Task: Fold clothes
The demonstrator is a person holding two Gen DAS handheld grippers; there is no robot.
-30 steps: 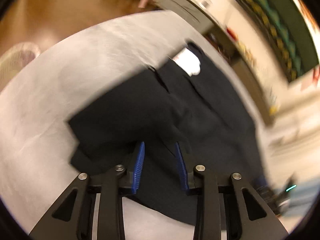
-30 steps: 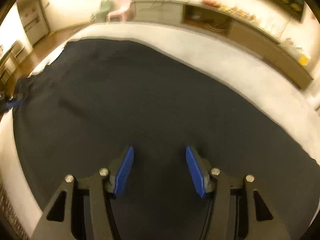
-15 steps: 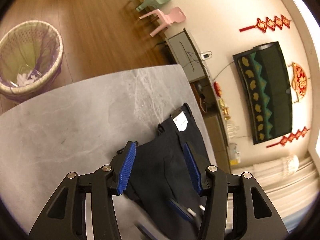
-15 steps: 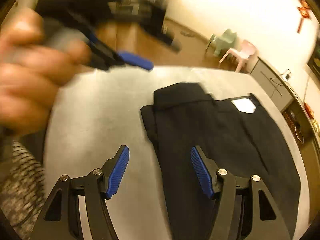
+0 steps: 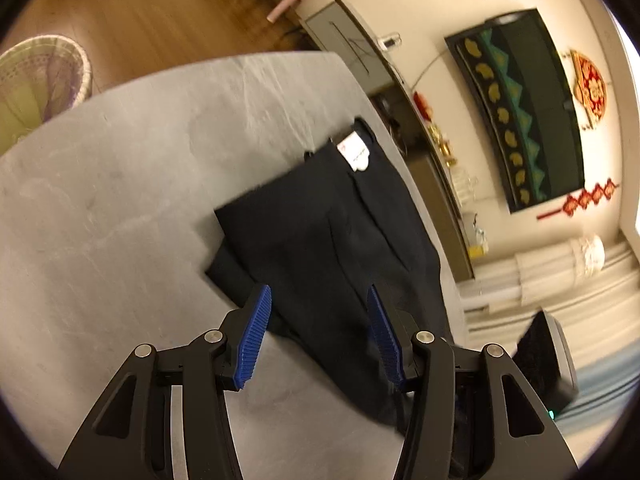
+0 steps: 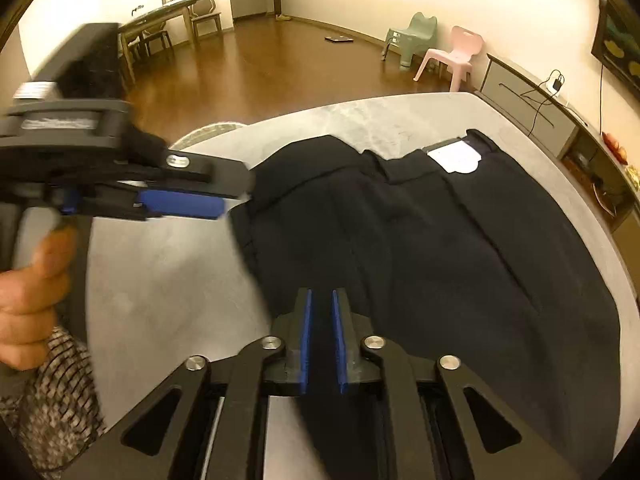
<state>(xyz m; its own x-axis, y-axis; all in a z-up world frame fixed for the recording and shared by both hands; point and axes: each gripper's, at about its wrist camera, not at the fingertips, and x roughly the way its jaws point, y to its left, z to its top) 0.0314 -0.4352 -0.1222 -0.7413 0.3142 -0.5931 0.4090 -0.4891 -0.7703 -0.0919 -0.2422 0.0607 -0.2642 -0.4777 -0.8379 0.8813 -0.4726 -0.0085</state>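
Note:
Black trousers lie folded on the grey marble table, white inner label at the far waistband end. My left gripper is open and empty above the near edge of the trousers. In the right wrist view the trousers fill the table's right half, label far. My right gripper is nearly shut over the trousers' near edge, dark cloth showing in the narrow gap; a grip cannot be confirmed. The left gripper also shows in the right wrist view, held by a hand.
A woven wastebasket stands on the wooden floor left of the table. Pink and green small chairs stand beyond the table. A low cabinet and wall TV line the right wall.
My right gripper's jaws have closed from wide open to nearly shut over the trousers' edge. My left gripper stayed open and moved closer, lower over the trousers.

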